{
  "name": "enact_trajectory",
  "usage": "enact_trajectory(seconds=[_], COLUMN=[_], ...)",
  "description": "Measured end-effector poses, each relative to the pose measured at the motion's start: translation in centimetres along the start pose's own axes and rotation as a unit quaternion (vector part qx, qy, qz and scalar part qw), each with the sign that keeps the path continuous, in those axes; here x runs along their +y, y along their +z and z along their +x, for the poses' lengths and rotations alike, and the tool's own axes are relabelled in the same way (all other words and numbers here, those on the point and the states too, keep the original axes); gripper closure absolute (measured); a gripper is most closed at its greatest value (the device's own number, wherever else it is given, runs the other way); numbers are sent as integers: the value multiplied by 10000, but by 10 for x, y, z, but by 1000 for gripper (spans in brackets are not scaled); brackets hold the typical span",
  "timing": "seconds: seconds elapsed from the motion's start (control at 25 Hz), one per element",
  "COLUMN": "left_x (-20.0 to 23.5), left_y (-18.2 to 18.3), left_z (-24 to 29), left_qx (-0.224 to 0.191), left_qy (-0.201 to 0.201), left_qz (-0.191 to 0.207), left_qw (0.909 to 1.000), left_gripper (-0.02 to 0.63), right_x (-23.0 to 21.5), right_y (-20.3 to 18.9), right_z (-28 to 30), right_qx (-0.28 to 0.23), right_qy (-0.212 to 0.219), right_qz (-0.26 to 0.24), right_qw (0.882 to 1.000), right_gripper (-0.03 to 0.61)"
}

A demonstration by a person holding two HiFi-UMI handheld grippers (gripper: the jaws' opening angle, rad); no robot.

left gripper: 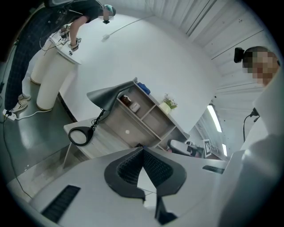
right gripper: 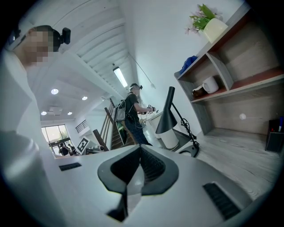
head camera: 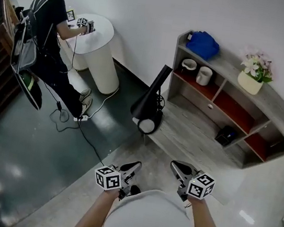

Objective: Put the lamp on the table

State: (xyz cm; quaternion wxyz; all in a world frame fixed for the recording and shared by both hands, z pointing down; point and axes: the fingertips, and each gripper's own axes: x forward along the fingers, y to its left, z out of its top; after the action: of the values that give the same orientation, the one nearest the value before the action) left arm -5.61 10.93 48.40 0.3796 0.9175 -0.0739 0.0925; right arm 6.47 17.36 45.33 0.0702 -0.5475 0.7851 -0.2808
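Note:
The black desk lamp [head camera: 150,100] stands on the low wooden platform [head camera: 197,134] of the shelf unit, its cone shade tilted up and its round base [head camera: 148,125] at the platform's left corner. It shows in the left gripper view as lamp [left gripper: 104,95] and in the right gripper view as lamp [right gripper: 167,116]. My left gripper [head camera: 135,165] and right gripper [head camera: 175,165] are held close to my body, short of the lamp, both shut with nothing between the jaws. The left gripper [left gripper: 143,149] and right gripper [right gripper: 141,148] point toward the lamp.
A white round pedestal table [head camera: 102,51] stands at the back left, with a person [head camera: 51,28] working at it. A cable [head camera: 87,142] trails over the dark floor. The shelf unit [head camera: 230,92] holds a blue bag, cups and a flower pot [head camera: 253,74].

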Motion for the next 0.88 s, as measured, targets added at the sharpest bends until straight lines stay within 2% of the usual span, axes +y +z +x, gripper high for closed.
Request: enact_trajectory(seconds=[0.88], left_x=[5], left_y=[3], left_z=[4], left_qx=[-22], left_qy=[-69], left_qz=[-185], left_qw=[9998], left_gripper=[604], right_x=[-13], right_y=[10], right_z=[-6], right_qx=[-200], right_qy=[-183], right_qz=[202], right_qw=[9994], right_gripper=[560])
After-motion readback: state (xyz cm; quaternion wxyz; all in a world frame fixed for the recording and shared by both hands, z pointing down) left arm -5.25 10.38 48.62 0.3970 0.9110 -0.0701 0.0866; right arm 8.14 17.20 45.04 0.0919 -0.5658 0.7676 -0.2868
